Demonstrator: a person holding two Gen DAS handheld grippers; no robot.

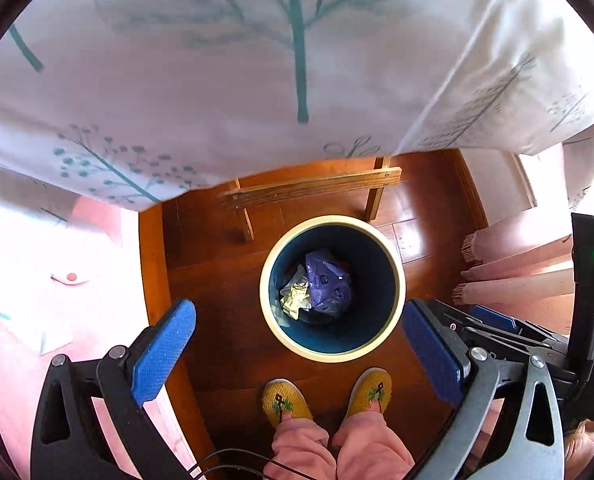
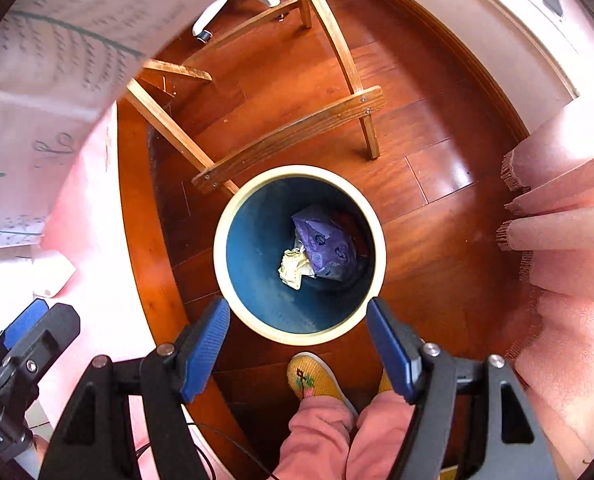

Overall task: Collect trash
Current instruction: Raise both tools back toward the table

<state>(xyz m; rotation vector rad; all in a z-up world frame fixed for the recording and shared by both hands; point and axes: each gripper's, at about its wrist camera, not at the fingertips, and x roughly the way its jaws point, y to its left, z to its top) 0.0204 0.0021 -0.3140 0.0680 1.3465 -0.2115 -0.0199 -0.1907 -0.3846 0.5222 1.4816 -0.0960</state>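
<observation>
A round trash bin [image 1: 393,264] [image 2: 225,216] with a cream rim and blue inside stands on the wooden floor below both grippers. Inside lie a purple plastic wrapper [image 1: 329,284] [image 2: 325,248] and a crumpled pale yellow paper [image 1: 295,298] [image 2: 293,266]. My left gripper [image 1: 297,344] is open and empty above the bin's near edge. My right gripper [image 2: 299,338] is open and empty, its blue pads [image 2: 207,348] either side of the bin's near rim. The right gripper also shows at the right of the left wrist view [image 1: 517,328].
A table with a white tree-print cloth [image 1: 257,80] [image 2: 57,40] overhangs the far side, its wooden legs and crossbar [image 1: 313,192] [image 2: 293,136] just behind the bin. Pink curtains [image 2: 565,216] hang at right. My yellow slippers [image 1: 287,400] [image 2: 313,376] stand in front of the bin.
</observation>
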